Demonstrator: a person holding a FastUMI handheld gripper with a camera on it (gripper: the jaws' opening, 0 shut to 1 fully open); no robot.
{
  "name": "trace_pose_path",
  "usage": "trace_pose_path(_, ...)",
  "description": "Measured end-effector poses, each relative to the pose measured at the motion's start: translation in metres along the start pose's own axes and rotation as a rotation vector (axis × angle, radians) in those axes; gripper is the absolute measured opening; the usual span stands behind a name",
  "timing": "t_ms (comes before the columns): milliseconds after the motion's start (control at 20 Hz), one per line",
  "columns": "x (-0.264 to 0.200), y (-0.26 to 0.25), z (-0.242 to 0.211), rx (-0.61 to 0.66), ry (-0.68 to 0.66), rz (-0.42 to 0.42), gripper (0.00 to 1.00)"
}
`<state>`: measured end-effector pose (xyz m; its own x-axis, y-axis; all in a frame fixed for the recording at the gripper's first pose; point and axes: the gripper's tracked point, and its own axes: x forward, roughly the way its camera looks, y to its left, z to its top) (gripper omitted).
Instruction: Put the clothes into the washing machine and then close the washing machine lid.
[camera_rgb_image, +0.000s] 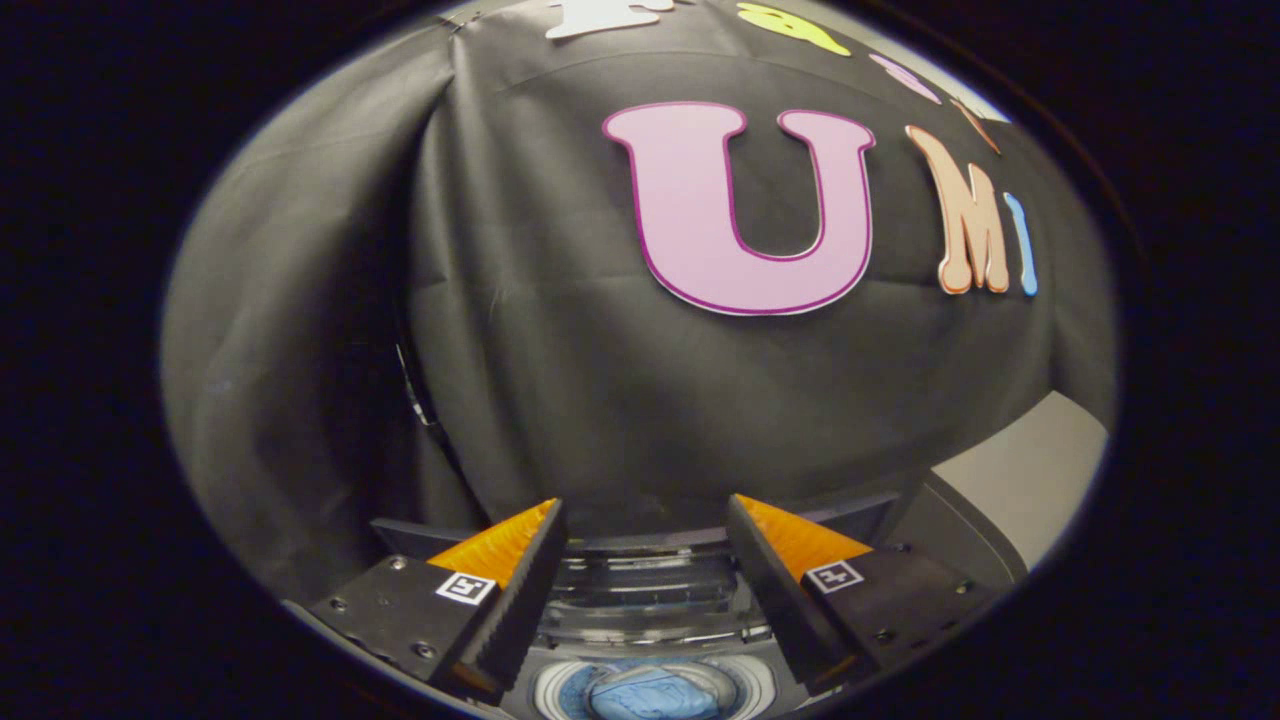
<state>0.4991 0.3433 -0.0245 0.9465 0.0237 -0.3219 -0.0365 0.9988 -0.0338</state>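
You are holding the gripper open, gripping nothing | blue clothes lying in washing machine drum | clear lid standing open, awaiting closing.

Washing machine: top-loader, sits directly below and between the fingers, round drum opening facing up. Clear lid is raised, standing behind the opening, just ahead of the fingertips. Clothes: crumpled blue fabric bundle inside the drum, low between the two fingers, touching neither. Lid not closed yet.
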Motion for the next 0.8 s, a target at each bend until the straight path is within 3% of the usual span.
trace_pose_path(250, 0.025, 0.001, -0.002, -0.036, -0.106, 0.008, 0.97)
trace_pose_path(800, -0.006, -0.002, -0.007, -0.026, -0.158, 0.043, 0.99)
